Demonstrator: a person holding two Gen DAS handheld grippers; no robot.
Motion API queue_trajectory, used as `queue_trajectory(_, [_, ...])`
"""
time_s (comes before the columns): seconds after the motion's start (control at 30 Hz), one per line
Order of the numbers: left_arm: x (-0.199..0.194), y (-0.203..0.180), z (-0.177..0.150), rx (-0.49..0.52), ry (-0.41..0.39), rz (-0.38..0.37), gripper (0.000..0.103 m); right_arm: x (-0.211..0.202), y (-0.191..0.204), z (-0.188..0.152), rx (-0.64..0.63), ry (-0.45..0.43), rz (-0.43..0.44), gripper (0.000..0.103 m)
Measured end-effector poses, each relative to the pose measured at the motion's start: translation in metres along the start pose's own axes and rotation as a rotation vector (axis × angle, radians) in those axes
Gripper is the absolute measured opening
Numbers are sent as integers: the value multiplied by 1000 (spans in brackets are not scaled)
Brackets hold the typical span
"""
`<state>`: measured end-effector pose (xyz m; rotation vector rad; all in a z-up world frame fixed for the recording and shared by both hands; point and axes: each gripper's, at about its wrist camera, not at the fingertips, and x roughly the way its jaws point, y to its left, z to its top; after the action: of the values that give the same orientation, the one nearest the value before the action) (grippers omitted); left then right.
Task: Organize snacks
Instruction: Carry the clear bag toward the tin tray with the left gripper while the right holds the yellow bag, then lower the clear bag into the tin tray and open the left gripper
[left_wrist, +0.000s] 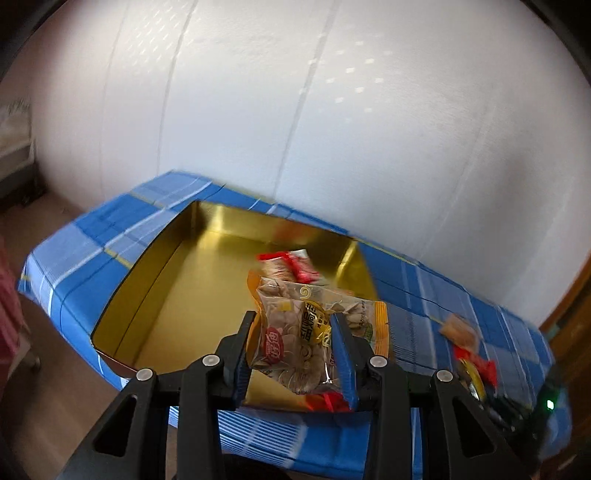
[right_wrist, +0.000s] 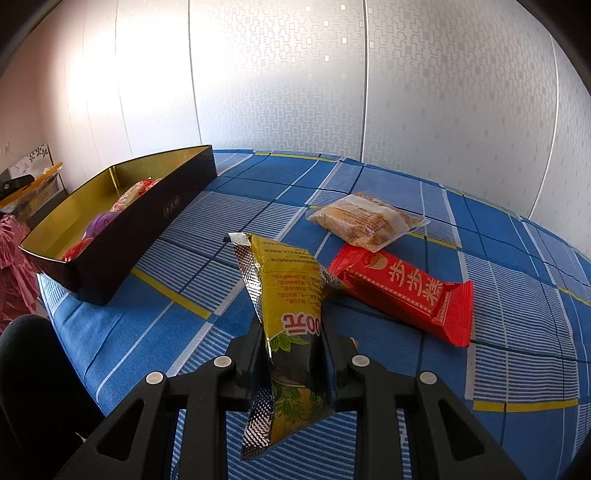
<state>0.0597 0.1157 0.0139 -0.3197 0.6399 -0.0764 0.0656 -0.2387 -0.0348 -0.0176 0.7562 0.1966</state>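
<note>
A clear bag of nuts (left_wrist: 306, 332) with orange edges and printed labels is sitting clamped between the blue pads of the left gripper (left_wrist: 295, 345), hanging over the near end of the box (left_wrist: 155, 280). The box is black outside and shiny gold inside, lying open on the blue checked cloth (left_wrist: 92, 236). A red and clear packet (left_wrist: 291, 266) is lying on the gold floor just beyond the bag, and something red is showing under the bag at the near wall.

The right gripper (right_wrist: 293, 343) is squeezing a yellow and green packet (right_wrist: 288, 317) with silver crimped ends, holding it tilted above the cloth (right_wrist: 517, 332). Just beyond it a red packet (right_wrist: 402, 291) with gold characters is lying flat, and near that a clear pack of golden biscuits (right_wrist: 365, 219). The box (right_wrist: 147, 221) is standing well to the left, with red, purple and clear-wrapped snacks showing inside it.

A patterned white wall (right_wrist: 295, 74) is rising behind the cloth.
</note>
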Motion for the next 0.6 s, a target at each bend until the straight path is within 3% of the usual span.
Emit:
queue_trajectory(0.27, [36,21,5,-85,107,27,40,0,1,0,-5,-1,-3,27])
queue_trajectory(0.4, [58,18,-1,-63,166,56,44,0,1,0,-6,-1,-3,27])
queue_trajectory(0.6, [66,15,-7,-19,170,97,44,-1,0,0,-7,-1,-3,27])
